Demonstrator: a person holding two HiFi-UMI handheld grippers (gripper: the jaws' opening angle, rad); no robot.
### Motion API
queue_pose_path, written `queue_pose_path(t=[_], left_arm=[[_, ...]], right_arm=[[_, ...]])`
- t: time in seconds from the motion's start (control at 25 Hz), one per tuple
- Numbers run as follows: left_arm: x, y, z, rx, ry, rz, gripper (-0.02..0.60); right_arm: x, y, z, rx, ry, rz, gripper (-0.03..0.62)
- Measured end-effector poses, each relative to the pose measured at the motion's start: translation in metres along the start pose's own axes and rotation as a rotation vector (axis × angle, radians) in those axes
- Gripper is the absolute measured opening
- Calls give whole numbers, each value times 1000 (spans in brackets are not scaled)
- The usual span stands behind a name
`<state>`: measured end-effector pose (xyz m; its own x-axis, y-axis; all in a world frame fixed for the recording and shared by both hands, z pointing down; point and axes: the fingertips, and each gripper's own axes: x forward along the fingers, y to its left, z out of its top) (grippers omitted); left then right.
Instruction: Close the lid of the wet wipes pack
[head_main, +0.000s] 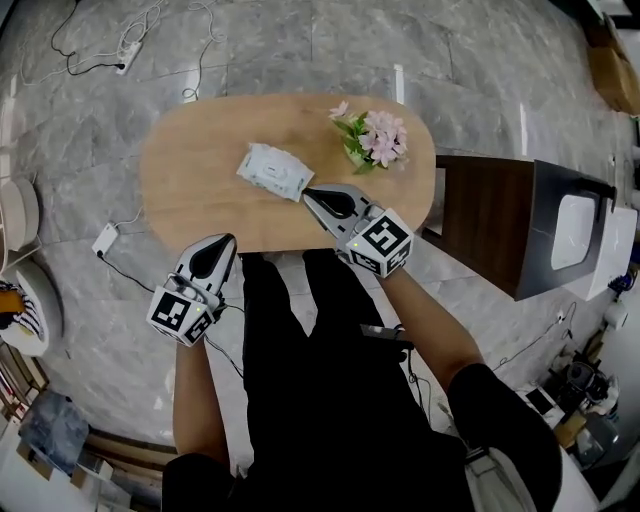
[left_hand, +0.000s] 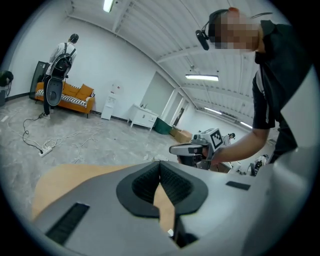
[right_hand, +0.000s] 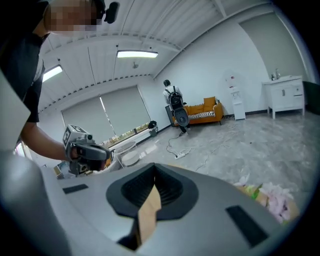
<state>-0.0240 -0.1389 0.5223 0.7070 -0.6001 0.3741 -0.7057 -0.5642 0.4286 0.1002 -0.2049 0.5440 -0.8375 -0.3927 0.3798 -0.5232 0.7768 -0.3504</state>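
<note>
The right gripper (head_main: 312, 193), jaws pressed together on nothing, points its tip at the near corner of the wet wipes pack (head_main: 272, 169); whether the two touch cannot be told. The pack lies flat just ahead and left of that tip, near the middle of the oval wooden table (head_main: 190, 185). Its print is too small to read, and it is unclear whether the pack is open or shut. One bunch of pink flowers (head_main: 375, 137) sits ahead and right of the right gripper, near the far edge. The left gripper (head_main: 227, 241), jaws likewise together and empty, hovers at the table's near edge, well apart from the pack, with bare wood ahead. Each of the two grippers carries one marker cube (head_main: 383, 241) with black-and-white squares. A dark cabinet (head_main: 480, 215) stands to the right gripper's right.
</note>
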Motion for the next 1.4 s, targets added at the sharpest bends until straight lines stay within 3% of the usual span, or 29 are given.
queue_pose_path(t=[0.2, 0.4, 0.6, 0.8, 1.2, 1.4], left_arm=[[21, 17, -40, -31, 35, -20, 15], [30, 33, -74, -63, 55, -30, 15], [38, 47, -103, -82, 73, -48, 15], [44, 63, -116, -92, 67, -57, 15], [44, 78, -133, -109, 66, -49, 15], [42, 77, -143, -136, 74, -40, 15]], right_arm=[[30, -38, -44, 31, 54, -9, 14], [60, -69, -82, -7, 111, -8, 64], [86, -104, -108, -19, 147, -33, 66], [106, -127, -143, 0, 236, -49, 66], [118, -150, -185, 28, 312, -92, 66], [123, -147, -198, 18, 352, -62, 64]])
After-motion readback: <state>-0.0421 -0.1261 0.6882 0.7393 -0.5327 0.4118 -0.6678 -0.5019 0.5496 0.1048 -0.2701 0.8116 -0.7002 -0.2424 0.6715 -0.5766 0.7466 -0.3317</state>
